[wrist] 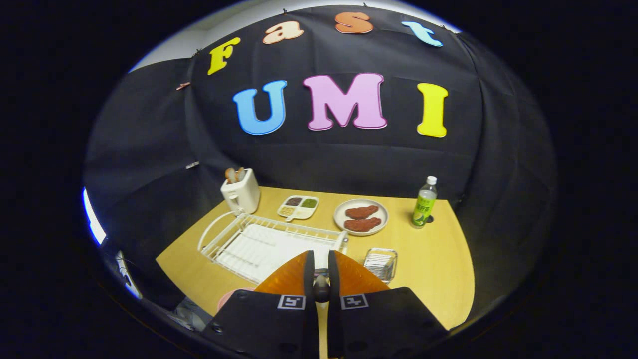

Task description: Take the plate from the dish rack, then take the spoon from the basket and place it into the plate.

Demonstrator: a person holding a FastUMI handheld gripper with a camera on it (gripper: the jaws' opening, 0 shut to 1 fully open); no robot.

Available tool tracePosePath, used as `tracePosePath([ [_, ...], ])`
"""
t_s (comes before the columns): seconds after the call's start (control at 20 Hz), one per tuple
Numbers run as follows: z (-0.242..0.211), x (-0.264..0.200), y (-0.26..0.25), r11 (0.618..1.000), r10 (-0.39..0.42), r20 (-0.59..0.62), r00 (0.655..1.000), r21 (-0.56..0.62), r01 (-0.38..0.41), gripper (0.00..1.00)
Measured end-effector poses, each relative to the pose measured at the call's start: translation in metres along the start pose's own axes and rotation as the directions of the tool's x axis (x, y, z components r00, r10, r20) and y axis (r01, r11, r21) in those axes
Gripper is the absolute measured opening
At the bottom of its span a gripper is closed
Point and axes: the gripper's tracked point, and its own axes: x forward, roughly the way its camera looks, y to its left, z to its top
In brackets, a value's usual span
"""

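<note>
Two orange fingers (299, 276) of the tongs (321, 274) nearly together above the tabletop (428, 259), pinching a small dark rounded object, likely the spoon (321, 288), at their base. White rack (264, 244) just beyond the fingertips and slightly left, no plate visible on its wires. Pink plate (230, 298) peeking out left of the tongs' black body, near the tabletop's front edge, mostly hidden. Metal basket (381, 263) just right of the fingertips, contents too small to tell. Farther back, in a row along the black cloth: white toaster (241, 193) with two brownish pieces in its slots, sectioned tray (298, 207) of small fillings, round dish (361, 217) carrying two reddish-brown pieces, green bottle (424, 203) with white cap standing upright at far right
</note>
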Motion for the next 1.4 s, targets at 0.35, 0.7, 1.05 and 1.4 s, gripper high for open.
tracePosePath([
  [0.35, -0.08, 0.016, 0.107, 0.976, 0.216, -0.114, 0.97, 0.012, -0.216, 0.11],
  [0.7, -0.161, 0.056, 0.147, 0.953, 0.284, -0.231, 0.931, -0.04, -0.301, 0.11],
  [1.05, -0.195, 0.061, 0.134, 0.948, 0.277, -0.308, 0.91, -0.069, -0.312, 0.16],
  [1.4, -0.212, 0.066, 0.123, 0.955, 0.246, -0.352, 0.903, -0.072, -0.288, 0.23],
])
